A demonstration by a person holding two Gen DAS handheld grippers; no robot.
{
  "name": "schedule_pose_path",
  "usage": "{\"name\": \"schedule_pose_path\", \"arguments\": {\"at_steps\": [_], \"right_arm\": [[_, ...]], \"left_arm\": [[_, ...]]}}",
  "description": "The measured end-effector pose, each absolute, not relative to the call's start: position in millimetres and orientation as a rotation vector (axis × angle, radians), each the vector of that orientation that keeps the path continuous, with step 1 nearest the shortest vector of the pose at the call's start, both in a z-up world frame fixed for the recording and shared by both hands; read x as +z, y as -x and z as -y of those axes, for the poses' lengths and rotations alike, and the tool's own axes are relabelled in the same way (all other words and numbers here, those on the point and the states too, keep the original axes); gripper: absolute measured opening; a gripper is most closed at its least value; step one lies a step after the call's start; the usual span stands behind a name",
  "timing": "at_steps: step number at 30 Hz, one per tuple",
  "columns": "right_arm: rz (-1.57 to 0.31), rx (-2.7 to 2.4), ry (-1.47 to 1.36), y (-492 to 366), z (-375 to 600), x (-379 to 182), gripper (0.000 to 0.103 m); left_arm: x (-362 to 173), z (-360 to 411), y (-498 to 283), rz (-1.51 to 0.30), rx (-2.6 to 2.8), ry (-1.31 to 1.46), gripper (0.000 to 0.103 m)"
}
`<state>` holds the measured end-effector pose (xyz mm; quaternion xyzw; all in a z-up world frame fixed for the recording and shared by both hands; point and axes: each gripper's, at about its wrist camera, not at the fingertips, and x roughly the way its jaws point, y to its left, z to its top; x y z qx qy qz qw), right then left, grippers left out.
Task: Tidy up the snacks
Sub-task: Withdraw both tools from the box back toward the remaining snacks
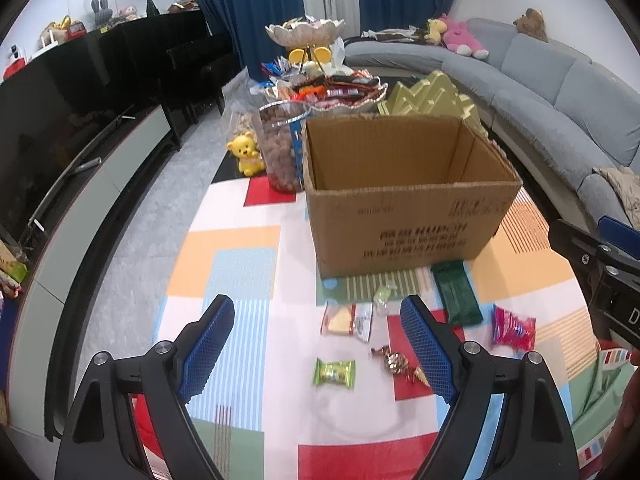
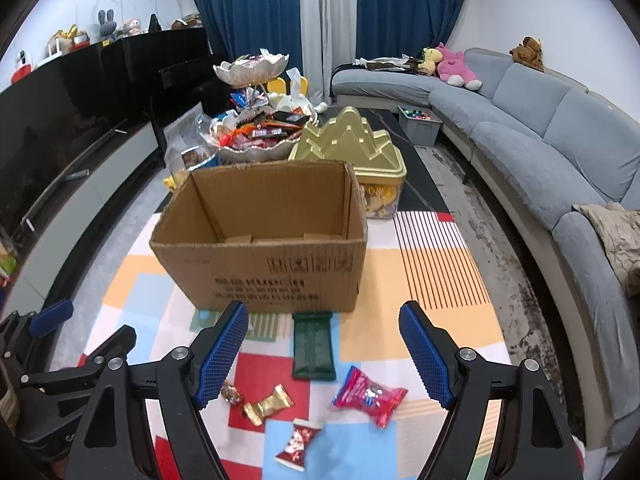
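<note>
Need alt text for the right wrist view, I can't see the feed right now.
The open right gripper hangs above a colourful mat with nothing between its blue pads, facing an open cardboard box. Loose snacks lie on the mat before the box: a dark green packet, a pink packet, a gold candy and a small red packet.

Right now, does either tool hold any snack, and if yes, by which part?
Nothing is held. The left tool and the right tool are both open and empty above the snacks on the mat.
</note>
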<state>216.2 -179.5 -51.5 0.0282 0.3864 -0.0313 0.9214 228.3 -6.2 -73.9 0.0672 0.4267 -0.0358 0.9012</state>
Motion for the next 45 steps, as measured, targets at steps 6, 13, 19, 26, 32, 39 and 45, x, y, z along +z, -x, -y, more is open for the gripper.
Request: {"name": "schedule_pose_path", "arguments": {"at_steps": [6, 13, 19, 26, 32, 39, 45], "right_arm": [[-0.807, -0.066, -0.052, -205.5, 174.3, -63.0, 0.079], [-0.816, -0.091, -0.052, -195.5, 172.1, -76.3, 0.079], [-0.828, -0.107, -0.035, -187.4, 167.4, -89.4, 0.079], [-0.850, -0.113, -0.028, -179.5, 159.4, -106.7, 0.079], [-0.892, -0.112, -0.031, -174.9, 152.6, -125.2, 0.079], [-0.937, -0.127, -0.042, -172.1, 153.7, -146.5, 0.079], [-0.973, -0.124, -0.035, -173.5, 148.9, -162.3, 0.079]], "left_arm": [[-87.0, 2.0, -219.7, -0.900, -0.075, -0.126, 0.085], [-104.4, -0.6, -212.1, -0.913, -0.088, -0.122, 0.085], [-121.0, -2.2, -209.6, -0.932, -0.098, -0.120, 0.085], [-138.5, -5.1, -206.5, -0.943, -0.104, -0.120, 0.085], [-150.6, -7.3, -206.7, -0.943, -0.108, -0.121, 0.085], [-163.4, -6.2, -208.0, -0.941, -0.125, -0.134, 0.085], [-178.5, -10.1, -210.0, -0.953, -0.148, -0.127, 0.084]]}}
